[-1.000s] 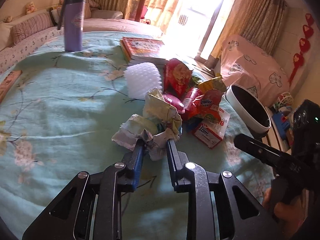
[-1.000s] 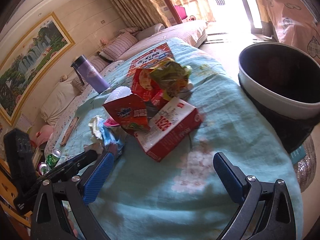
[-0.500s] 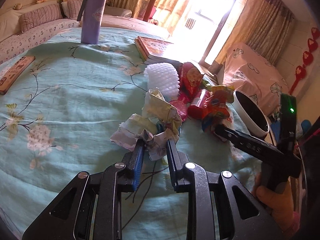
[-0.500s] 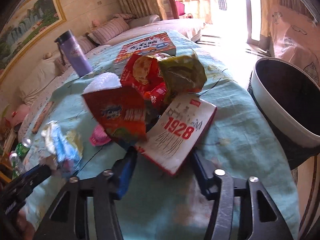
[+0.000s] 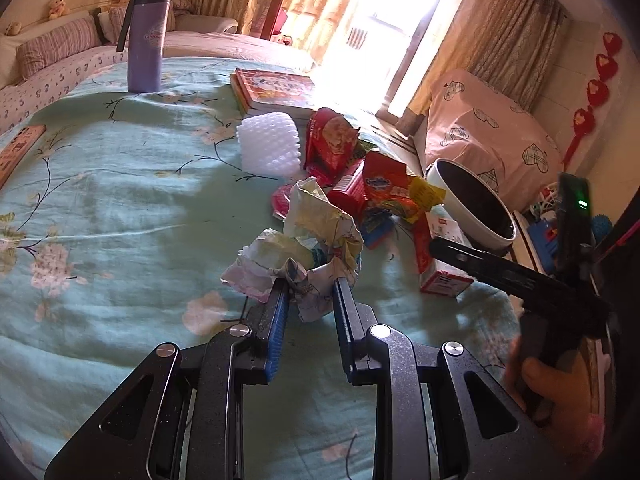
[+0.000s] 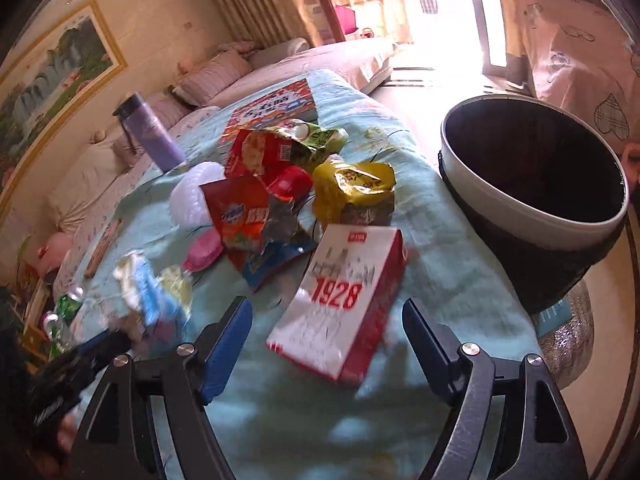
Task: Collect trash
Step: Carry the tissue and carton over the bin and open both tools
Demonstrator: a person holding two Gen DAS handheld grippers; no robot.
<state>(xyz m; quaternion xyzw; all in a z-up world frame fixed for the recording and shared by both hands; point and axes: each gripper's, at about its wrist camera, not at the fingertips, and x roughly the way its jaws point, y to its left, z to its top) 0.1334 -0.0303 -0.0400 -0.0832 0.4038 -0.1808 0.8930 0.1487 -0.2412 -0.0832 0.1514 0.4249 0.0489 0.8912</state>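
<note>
My left gripper (image 5: 310,286) is shut on a crumpled paper wrapper (image 5: 308,240), held just above the green flowered tablecloth (image 5: 120,208). The same wrapper shows blurred in the right wrist view (image 6: 154,296). My right gripper (image 6: 328,316) is open, its fingers either side of a red and white "1928" carton (image 6: 340,304) that lies on the cloth. Behind the carton is a pile of snack wrappers: a red one (image 6: 240,216), a yellow one (image 6: 354,190) and a pink lid (image 6: 204,248). The dark bin (image 6: 536,200) with a white rim stands past the table edge to the right.
A white foam net (image 5: 270,144), a stack of books (image 5: 276,90) and a purple flask (image 5: 144,40) stand further back on the table. A wooden strip (image 5: 18,150) lies at the left edge. A sofa and a bright doorway lie beyond.
My right gripper closed in around the carton, then opened wide again; the carton now lies tilted between its fingers. My left gripper kept its hold on the crumpled wrapper and drifted right.
</note>
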